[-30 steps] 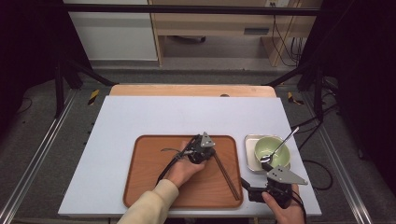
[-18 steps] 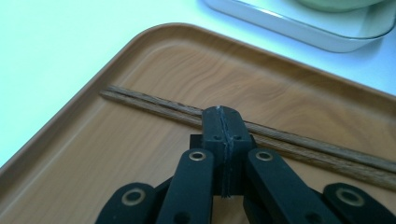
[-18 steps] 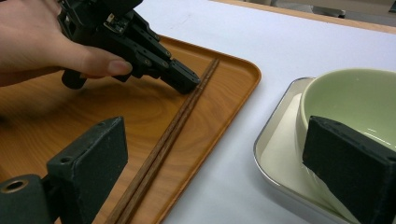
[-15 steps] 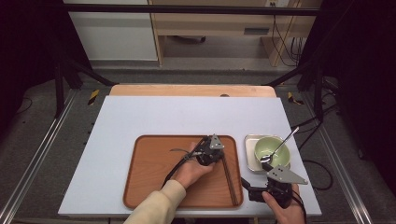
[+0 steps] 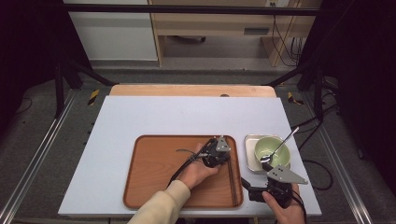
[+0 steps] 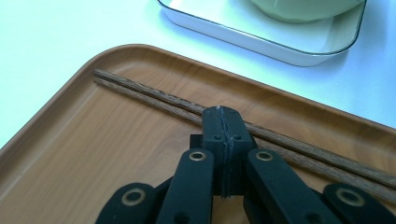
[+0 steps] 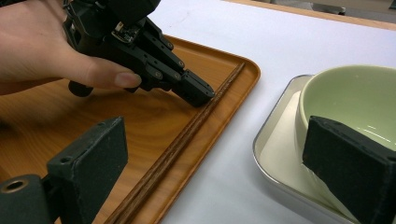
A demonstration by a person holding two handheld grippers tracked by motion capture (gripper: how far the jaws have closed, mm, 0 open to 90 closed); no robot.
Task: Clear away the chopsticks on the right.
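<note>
Left gripper [image 5: 223, 156] has shifted right across the tray [image 5: 154, 177]; jaws closed, empty, tips touching the chopsticks [image 6: 154, 98]. Right gripper [image 7: 210, 172] jaws spread, beside the green bowl [image 5: 272, 151].

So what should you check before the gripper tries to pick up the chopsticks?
1. Left hand-held gripper at the chopsticks: ok, its tip is right at them.
2. Jaws open enough to go around them: not ok, they are shut together.
3. Chopsticks lying side by side: ok, along the right edge of the wooden tray.
4. Right hand-held gripper out of the way: ok, jaws open, off the tray near the table's front edge.
5. Green bowl safe: ok, it sits in its white dish beside the tray, spoon inside.
6. Tip touching the chopsticks: cannot tell.
</note>
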